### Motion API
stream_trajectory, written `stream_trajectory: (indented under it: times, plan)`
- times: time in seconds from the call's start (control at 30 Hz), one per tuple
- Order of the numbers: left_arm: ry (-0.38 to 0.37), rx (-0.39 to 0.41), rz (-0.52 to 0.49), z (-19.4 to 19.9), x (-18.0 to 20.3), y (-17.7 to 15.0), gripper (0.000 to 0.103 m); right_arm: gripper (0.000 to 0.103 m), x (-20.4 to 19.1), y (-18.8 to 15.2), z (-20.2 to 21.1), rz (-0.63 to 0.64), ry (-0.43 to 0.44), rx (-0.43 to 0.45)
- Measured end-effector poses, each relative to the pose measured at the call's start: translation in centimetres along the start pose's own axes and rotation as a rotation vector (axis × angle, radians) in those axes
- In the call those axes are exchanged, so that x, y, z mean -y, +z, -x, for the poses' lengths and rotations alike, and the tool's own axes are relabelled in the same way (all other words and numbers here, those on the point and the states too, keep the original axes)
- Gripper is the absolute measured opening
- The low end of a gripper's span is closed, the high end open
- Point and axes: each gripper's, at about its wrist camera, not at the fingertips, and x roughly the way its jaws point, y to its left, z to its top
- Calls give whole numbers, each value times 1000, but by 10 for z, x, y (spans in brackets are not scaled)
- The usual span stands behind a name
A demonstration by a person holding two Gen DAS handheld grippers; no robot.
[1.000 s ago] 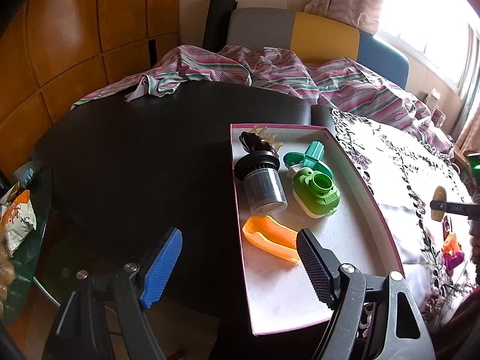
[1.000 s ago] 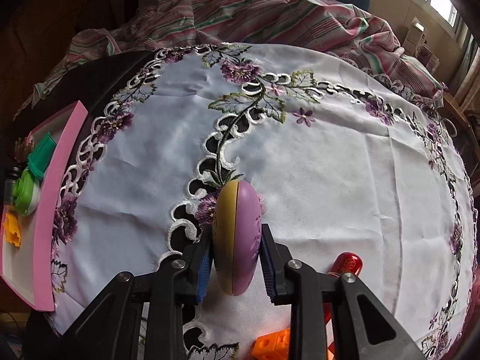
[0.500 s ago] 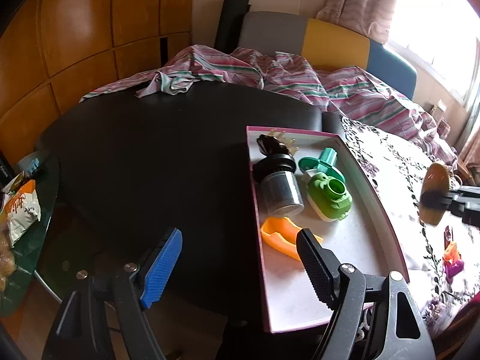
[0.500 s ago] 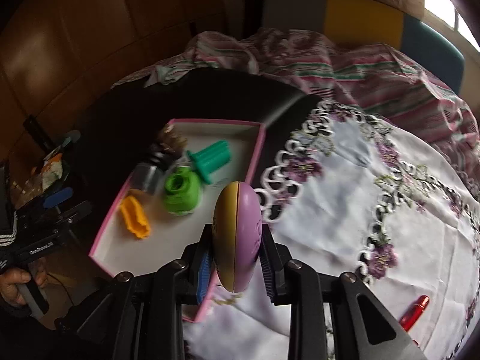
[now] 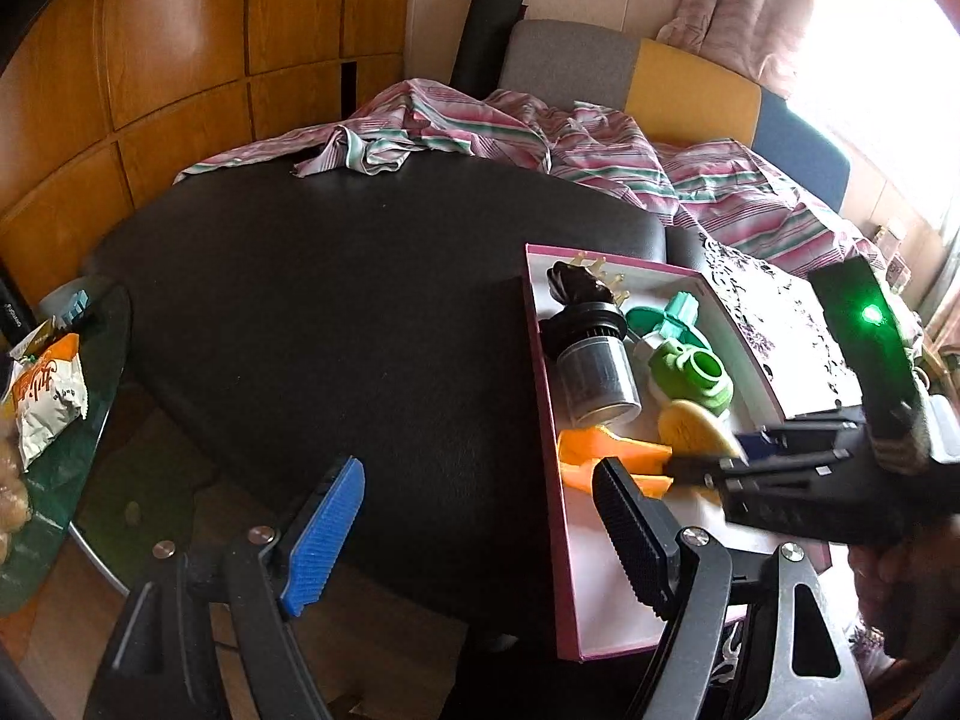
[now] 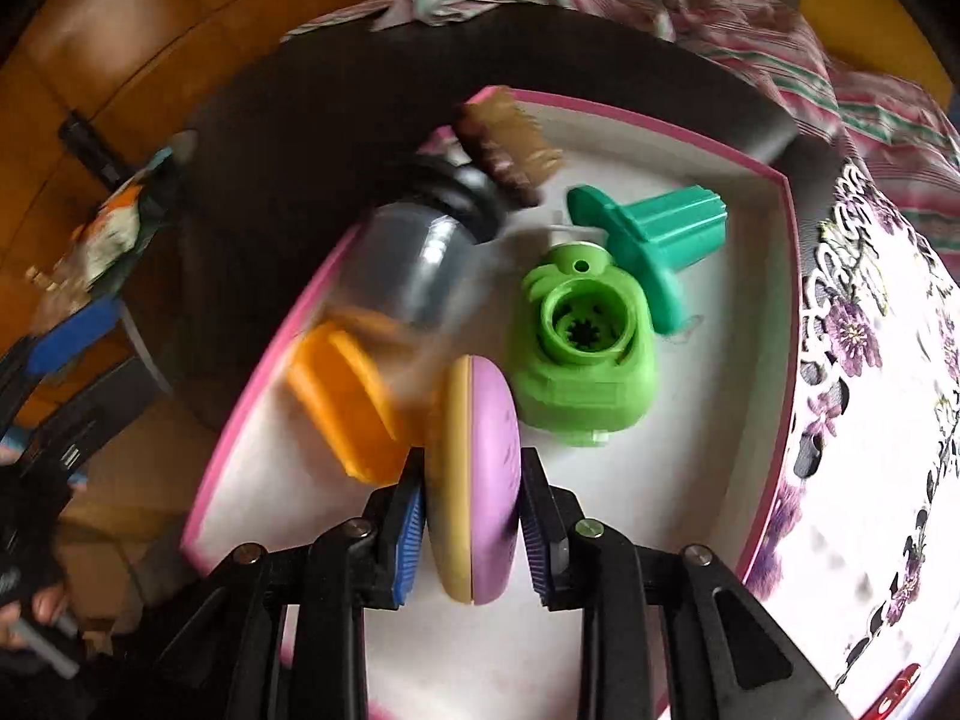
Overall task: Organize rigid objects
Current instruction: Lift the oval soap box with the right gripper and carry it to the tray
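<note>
My right gripper is shut on a flat oval case, yellow on one side and purple on the other, and holds it over the pink-rimmed white tray. In the tray lie an orange piece, a green plastic part, a teal part, a grey jar with a black lid and a brown comb. In the left wrist view the right gripper reaches into the tray from the right. My left gripper is open and empty, over the black table left of the tray.
The black table lies left of the tray. A white embroidered cloth covers the table right of it. A striped cloth lies at the back. A glass side table with snack bags stands at far left.
My right gripper has carried the oval case from over the white cloth leftward to low over the tray. The left gripper stayed open, shifting slightly.
</note>
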Motion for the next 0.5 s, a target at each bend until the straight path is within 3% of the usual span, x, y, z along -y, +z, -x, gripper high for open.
stream_trajectory:
  times: [0.27, 0.5]
  plan:
    - [-8, -5, -13, -2, 4, -2, 79, 29, -6, 5, -4, -22, -4, 23]
    - [1, 8, -13, 3, 3, -2, 79, 40, -12, 1, -1, -49, 5, 35]
